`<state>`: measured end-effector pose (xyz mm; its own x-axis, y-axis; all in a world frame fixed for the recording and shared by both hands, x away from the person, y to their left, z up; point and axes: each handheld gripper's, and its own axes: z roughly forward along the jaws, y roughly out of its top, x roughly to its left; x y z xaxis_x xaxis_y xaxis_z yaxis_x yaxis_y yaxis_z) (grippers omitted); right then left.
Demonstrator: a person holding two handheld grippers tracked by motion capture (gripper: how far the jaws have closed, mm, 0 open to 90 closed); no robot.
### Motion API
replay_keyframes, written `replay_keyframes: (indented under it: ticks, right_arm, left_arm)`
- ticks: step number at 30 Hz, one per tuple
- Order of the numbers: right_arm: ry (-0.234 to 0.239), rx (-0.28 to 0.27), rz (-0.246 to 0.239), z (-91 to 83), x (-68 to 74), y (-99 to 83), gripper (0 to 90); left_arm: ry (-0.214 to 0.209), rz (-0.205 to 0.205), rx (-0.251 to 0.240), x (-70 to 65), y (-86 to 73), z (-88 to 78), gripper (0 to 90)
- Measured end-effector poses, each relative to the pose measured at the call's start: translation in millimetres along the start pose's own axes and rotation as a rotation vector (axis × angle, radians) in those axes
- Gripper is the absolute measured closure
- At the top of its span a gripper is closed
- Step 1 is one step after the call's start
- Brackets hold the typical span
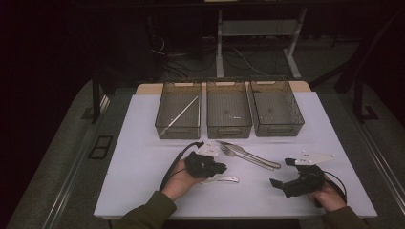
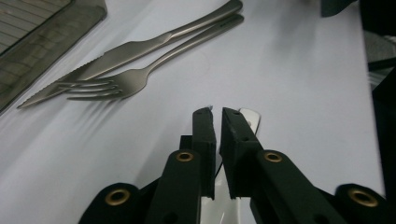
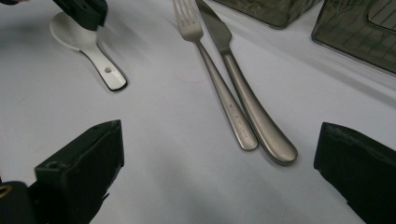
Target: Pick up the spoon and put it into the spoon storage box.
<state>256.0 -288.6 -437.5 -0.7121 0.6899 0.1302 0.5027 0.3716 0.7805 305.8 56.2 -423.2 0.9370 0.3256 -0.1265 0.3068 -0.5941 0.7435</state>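
Observation:
A white spoon (image 1: pixel 224 180) lies on the white table (image 1: pixel 143 162) near the front, its handle pointing right. My left gripper (image 1: pixel 217 168) is down on its bowl end. In the left gripper view the jaws (image 2: pixel 217 112) stand almost together with a thin slit, a white sliver of the spoon (image 2: pixel 250 116) at their tips. The right gripper view shows the spoon (image 3: pixel 88 46) flat on the table under that gripper (image 3: pixel 84 11). My right gripper (image 1: pixel 281 172) rests at the front right, jaws (image 3: pixel 219 149) wide apart with nothing between them.
A steel fork (image 1: pixel 243 156) and knife (image 1: pixel 250 153) lie side by side between the grippers, also ahead in both gripper views (image 2: pixel 121 84) (image 3: pixel 247 102). Three grey bins (image 1: pixel 179 129) (image 1: pixel 228 129) (image 1: pixel 277 128) line the far side; the left one holds a slim metal piece (image 1: pixel 184 113).

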Motion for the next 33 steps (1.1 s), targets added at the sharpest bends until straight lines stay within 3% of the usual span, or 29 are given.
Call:
replay_keyframes:
  ticks: [5,14,24,33]
  right_arm:
    - [-0.001,-0.001,0.0,-0.4,-0.2,-0.2,1.7]
    - [-0.001,-0.001,0.001,-0.4,-0.4,-0.2,1.7]
    - [-0.001,-0.001,0.0,-0.3,-0.1,-0.3,1.7]
    - [0.0,0.0,0.0,-0.1,0.1,-0.2,1.7]
  left_arm:
    - [-0.008,-0.022,-0.014,-4.8,-8.3,-17.2,72.1]
    - [0.041,-0.054,-0.022,-7.7,-26.5,-34.3,52.7]
    - [0.08,-0.093,0.0,0.1,-37.6,-35.8,43.5]
    - [0.078,-0.099,0.054,4.7,-42.1,-28.5,43.0]
